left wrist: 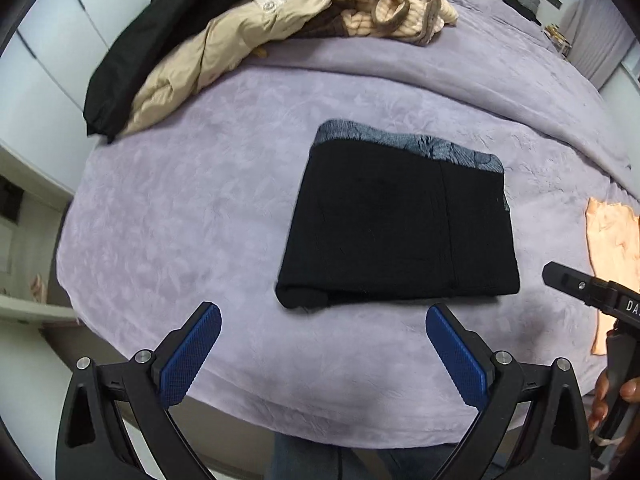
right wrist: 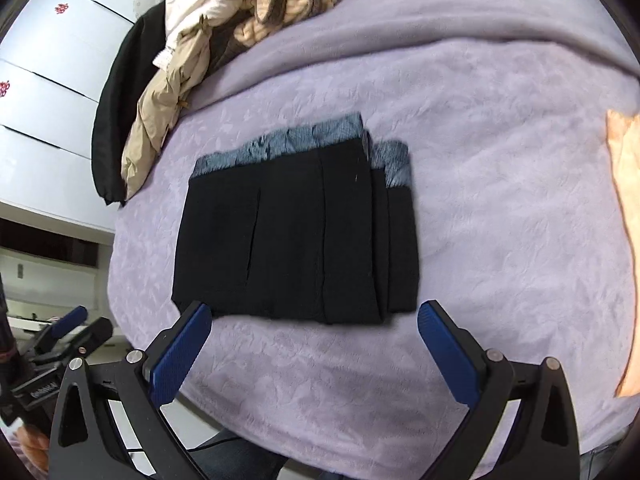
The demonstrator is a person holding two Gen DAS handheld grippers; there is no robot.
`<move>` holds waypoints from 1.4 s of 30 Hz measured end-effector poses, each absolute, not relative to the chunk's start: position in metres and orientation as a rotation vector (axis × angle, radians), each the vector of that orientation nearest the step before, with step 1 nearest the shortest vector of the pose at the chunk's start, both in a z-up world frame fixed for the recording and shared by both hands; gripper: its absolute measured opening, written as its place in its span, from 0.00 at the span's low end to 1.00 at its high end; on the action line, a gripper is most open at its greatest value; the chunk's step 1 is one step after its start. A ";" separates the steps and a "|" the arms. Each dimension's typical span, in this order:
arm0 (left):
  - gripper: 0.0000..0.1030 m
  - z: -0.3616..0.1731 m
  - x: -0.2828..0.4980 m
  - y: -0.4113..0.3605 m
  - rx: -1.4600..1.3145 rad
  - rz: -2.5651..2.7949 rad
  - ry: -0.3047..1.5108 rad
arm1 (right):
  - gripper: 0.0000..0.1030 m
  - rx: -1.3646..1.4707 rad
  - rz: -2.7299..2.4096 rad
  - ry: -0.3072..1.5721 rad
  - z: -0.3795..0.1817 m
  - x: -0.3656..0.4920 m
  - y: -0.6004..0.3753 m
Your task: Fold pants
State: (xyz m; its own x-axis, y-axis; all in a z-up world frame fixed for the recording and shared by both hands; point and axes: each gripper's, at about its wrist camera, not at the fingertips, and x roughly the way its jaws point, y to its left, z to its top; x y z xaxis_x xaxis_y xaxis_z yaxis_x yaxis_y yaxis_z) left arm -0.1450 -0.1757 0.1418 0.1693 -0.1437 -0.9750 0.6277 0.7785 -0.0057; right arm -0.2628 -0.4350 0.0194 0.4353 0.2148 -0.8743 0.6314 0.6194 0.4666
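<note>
The black pants (left wrist: 396, 232) lie folded in a flat rectangle on the lilac bed cover (left wrist: 200, 208), with a grey patterned band along their far edge. They also show in the right wrist view (right wrist: 296, 236). My left gripper (left wrist: 324, 316) is open and empty, hovering just before the pants' near edge. My right gripper (right wrist: 314, 314) is open and empty, its fingertips level with the near edge of the pants. The right gripper's body shows at the right edge of the left wrist view (left wrist: 592, 296).
A pile of clothes (left wrist: 256, 28) in beige, cream, peach and black lies at the far side of the bed. A peach garment (left wrist: 612, 256) lies to the right of the pants. White wardrobe doors (right wrist: 60, 80) stand to the left. The bed's near edge is just below the grippers.
</note>
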 end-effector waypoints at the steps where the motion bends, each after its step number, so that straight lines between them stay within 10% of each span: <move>1: 1.00 0.139 -0.146 -0.176 0.459 -0.564 1.307 | 1.00 0.912 -0.316 1.139 0.017 -0.264 -0.435; 42: 1.00 0.113 -0.116 -0.183 0.547 -0.524 1.367 | 1.00 1.020 -0.285 1.139 0.001 -0.252 -0.448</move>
